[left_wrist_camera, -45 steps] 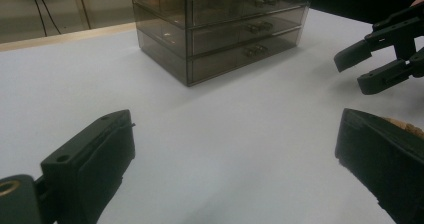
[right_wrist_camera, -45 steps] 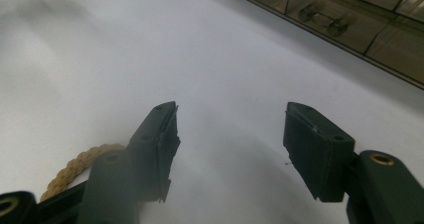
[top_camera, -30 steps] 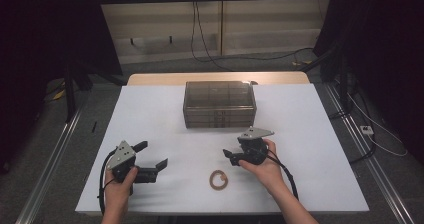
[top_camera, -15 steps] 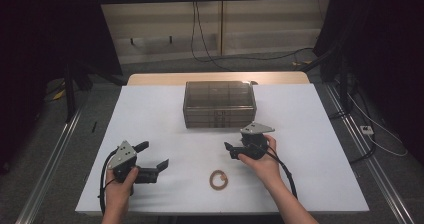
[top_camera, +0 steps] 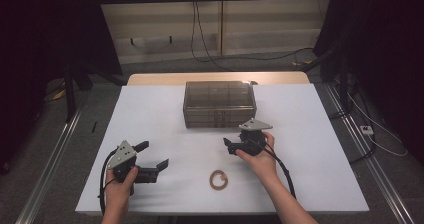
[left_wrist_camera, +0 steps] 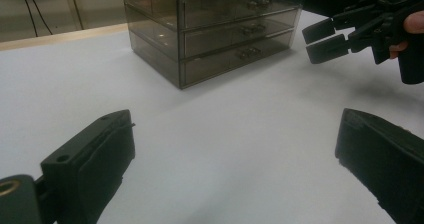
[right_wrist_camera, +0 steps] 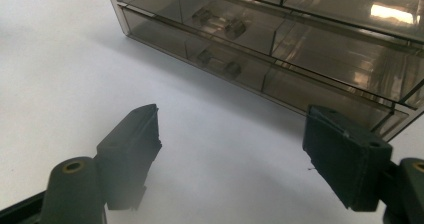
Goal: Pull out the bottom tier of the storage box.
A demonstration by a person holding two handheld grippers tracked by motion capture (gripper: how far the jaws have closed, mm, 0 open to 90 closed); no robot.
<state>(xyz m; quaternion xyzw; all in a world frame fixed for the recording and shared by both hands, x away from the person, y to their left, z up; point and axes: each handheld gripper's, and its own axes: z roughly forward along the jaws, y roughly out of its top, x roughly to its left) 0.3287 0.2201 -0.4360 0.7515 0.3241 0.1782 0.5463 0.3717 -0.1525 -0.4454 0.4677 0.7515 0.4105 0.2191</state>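
A smoky clear drawer cabinet [top_camera: 220, 104] stands at the table's far middle, its drawers closed. A small tan ring [top_camera: 218, 180] lies flat on the white table [top_camera: 310, 134] near the front. My right gripper [top_camera: 229, 146] hovers between ring and cabinet, pointing left; its jaws have just been opening and nothing is between them. In the right gripper view the open right gripper [right_wrist_camera: 230, 154] faces the cabinet's lower drawers [right_wrist_camera: 280, 44]. My left gripper [top_camera: 152, 155] rests at the front left, wide open and holding nothing. The left gripper view shows the cabinet [left_wrist_camera: 215, 29] and the right gripper [left_wrist_camera: 325, 41] beyond it.
A wooden strip [top_camera: 150, 79] edges the table's far side. Cables [top_camera: 280, 164] trail from each gripper toward the front edge. Dark curtains and metal floor rails [top_camera: 55, 149] flank the table.
The right hand has drifted slightly away from the ring toward the cabinet. The left hand has stayed where it was.
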